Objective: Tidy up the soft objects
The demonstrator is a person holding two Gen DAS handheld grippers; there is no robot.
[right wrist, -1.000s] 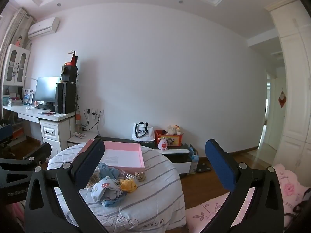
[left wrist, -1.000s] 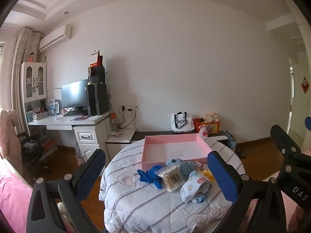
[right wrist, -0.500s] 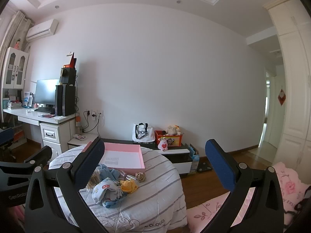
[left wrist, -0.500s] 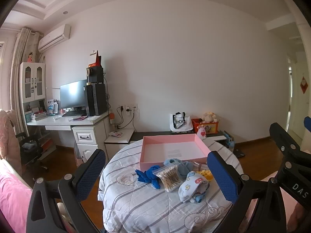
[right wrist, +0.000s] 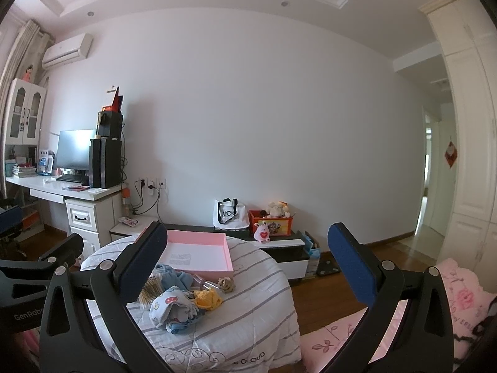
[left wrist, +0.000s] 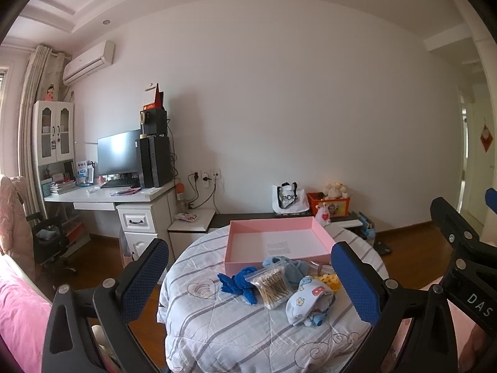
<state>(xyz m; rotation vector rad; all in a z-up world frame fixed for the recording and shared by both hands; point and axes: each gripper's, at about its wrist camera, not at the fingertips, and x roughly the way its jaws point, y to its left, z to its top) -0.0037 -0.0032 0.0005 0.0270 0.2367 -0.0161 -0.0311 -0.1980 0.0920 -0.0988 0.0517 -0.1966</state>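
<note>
A round table under a striped white quilt [left wrist: 217, 326] holds an empty pink tray [left wrist: 279, 242] at its far side. In front of the tray lies a pile: a dark blue cloth [left wrist: 239, 283], a bag of cotton swabs [left wrist: 273, 286], a light blue cloth [left wrist: 289, 264], a patterned baby garment [left wrist: 307, 301] and a yellow knitted piece [left wrist: 326, 279]. The right wrist view shows the tray [right wrist: 198, 251], the baby garment [right wrist: 174, 307], the yellow piece [right wrist: 208, 298] and a small tan knot toy [right wrist: 226, 284]. My left gripper [left wrist: 250, 273] and right gripper [right wrist: 245, 261] are both open, empty, held short of the table.
A white desk [left wrist: 124, 199] with monitor and computer tower stands at the left wall. A low dark bench [right wrist: 273, 242] behind the table carries a white tote bag, a red toy box and plush toys. Pink bedding [right wrist: 450, 304] lies at the right, and a doorway [right wrist: 435, 174] opens beyond.
Both grippers have drifted slightly, so the table sits a little further right and lower in the left view. Both stay open. Nothing on the table has moved.
</note>
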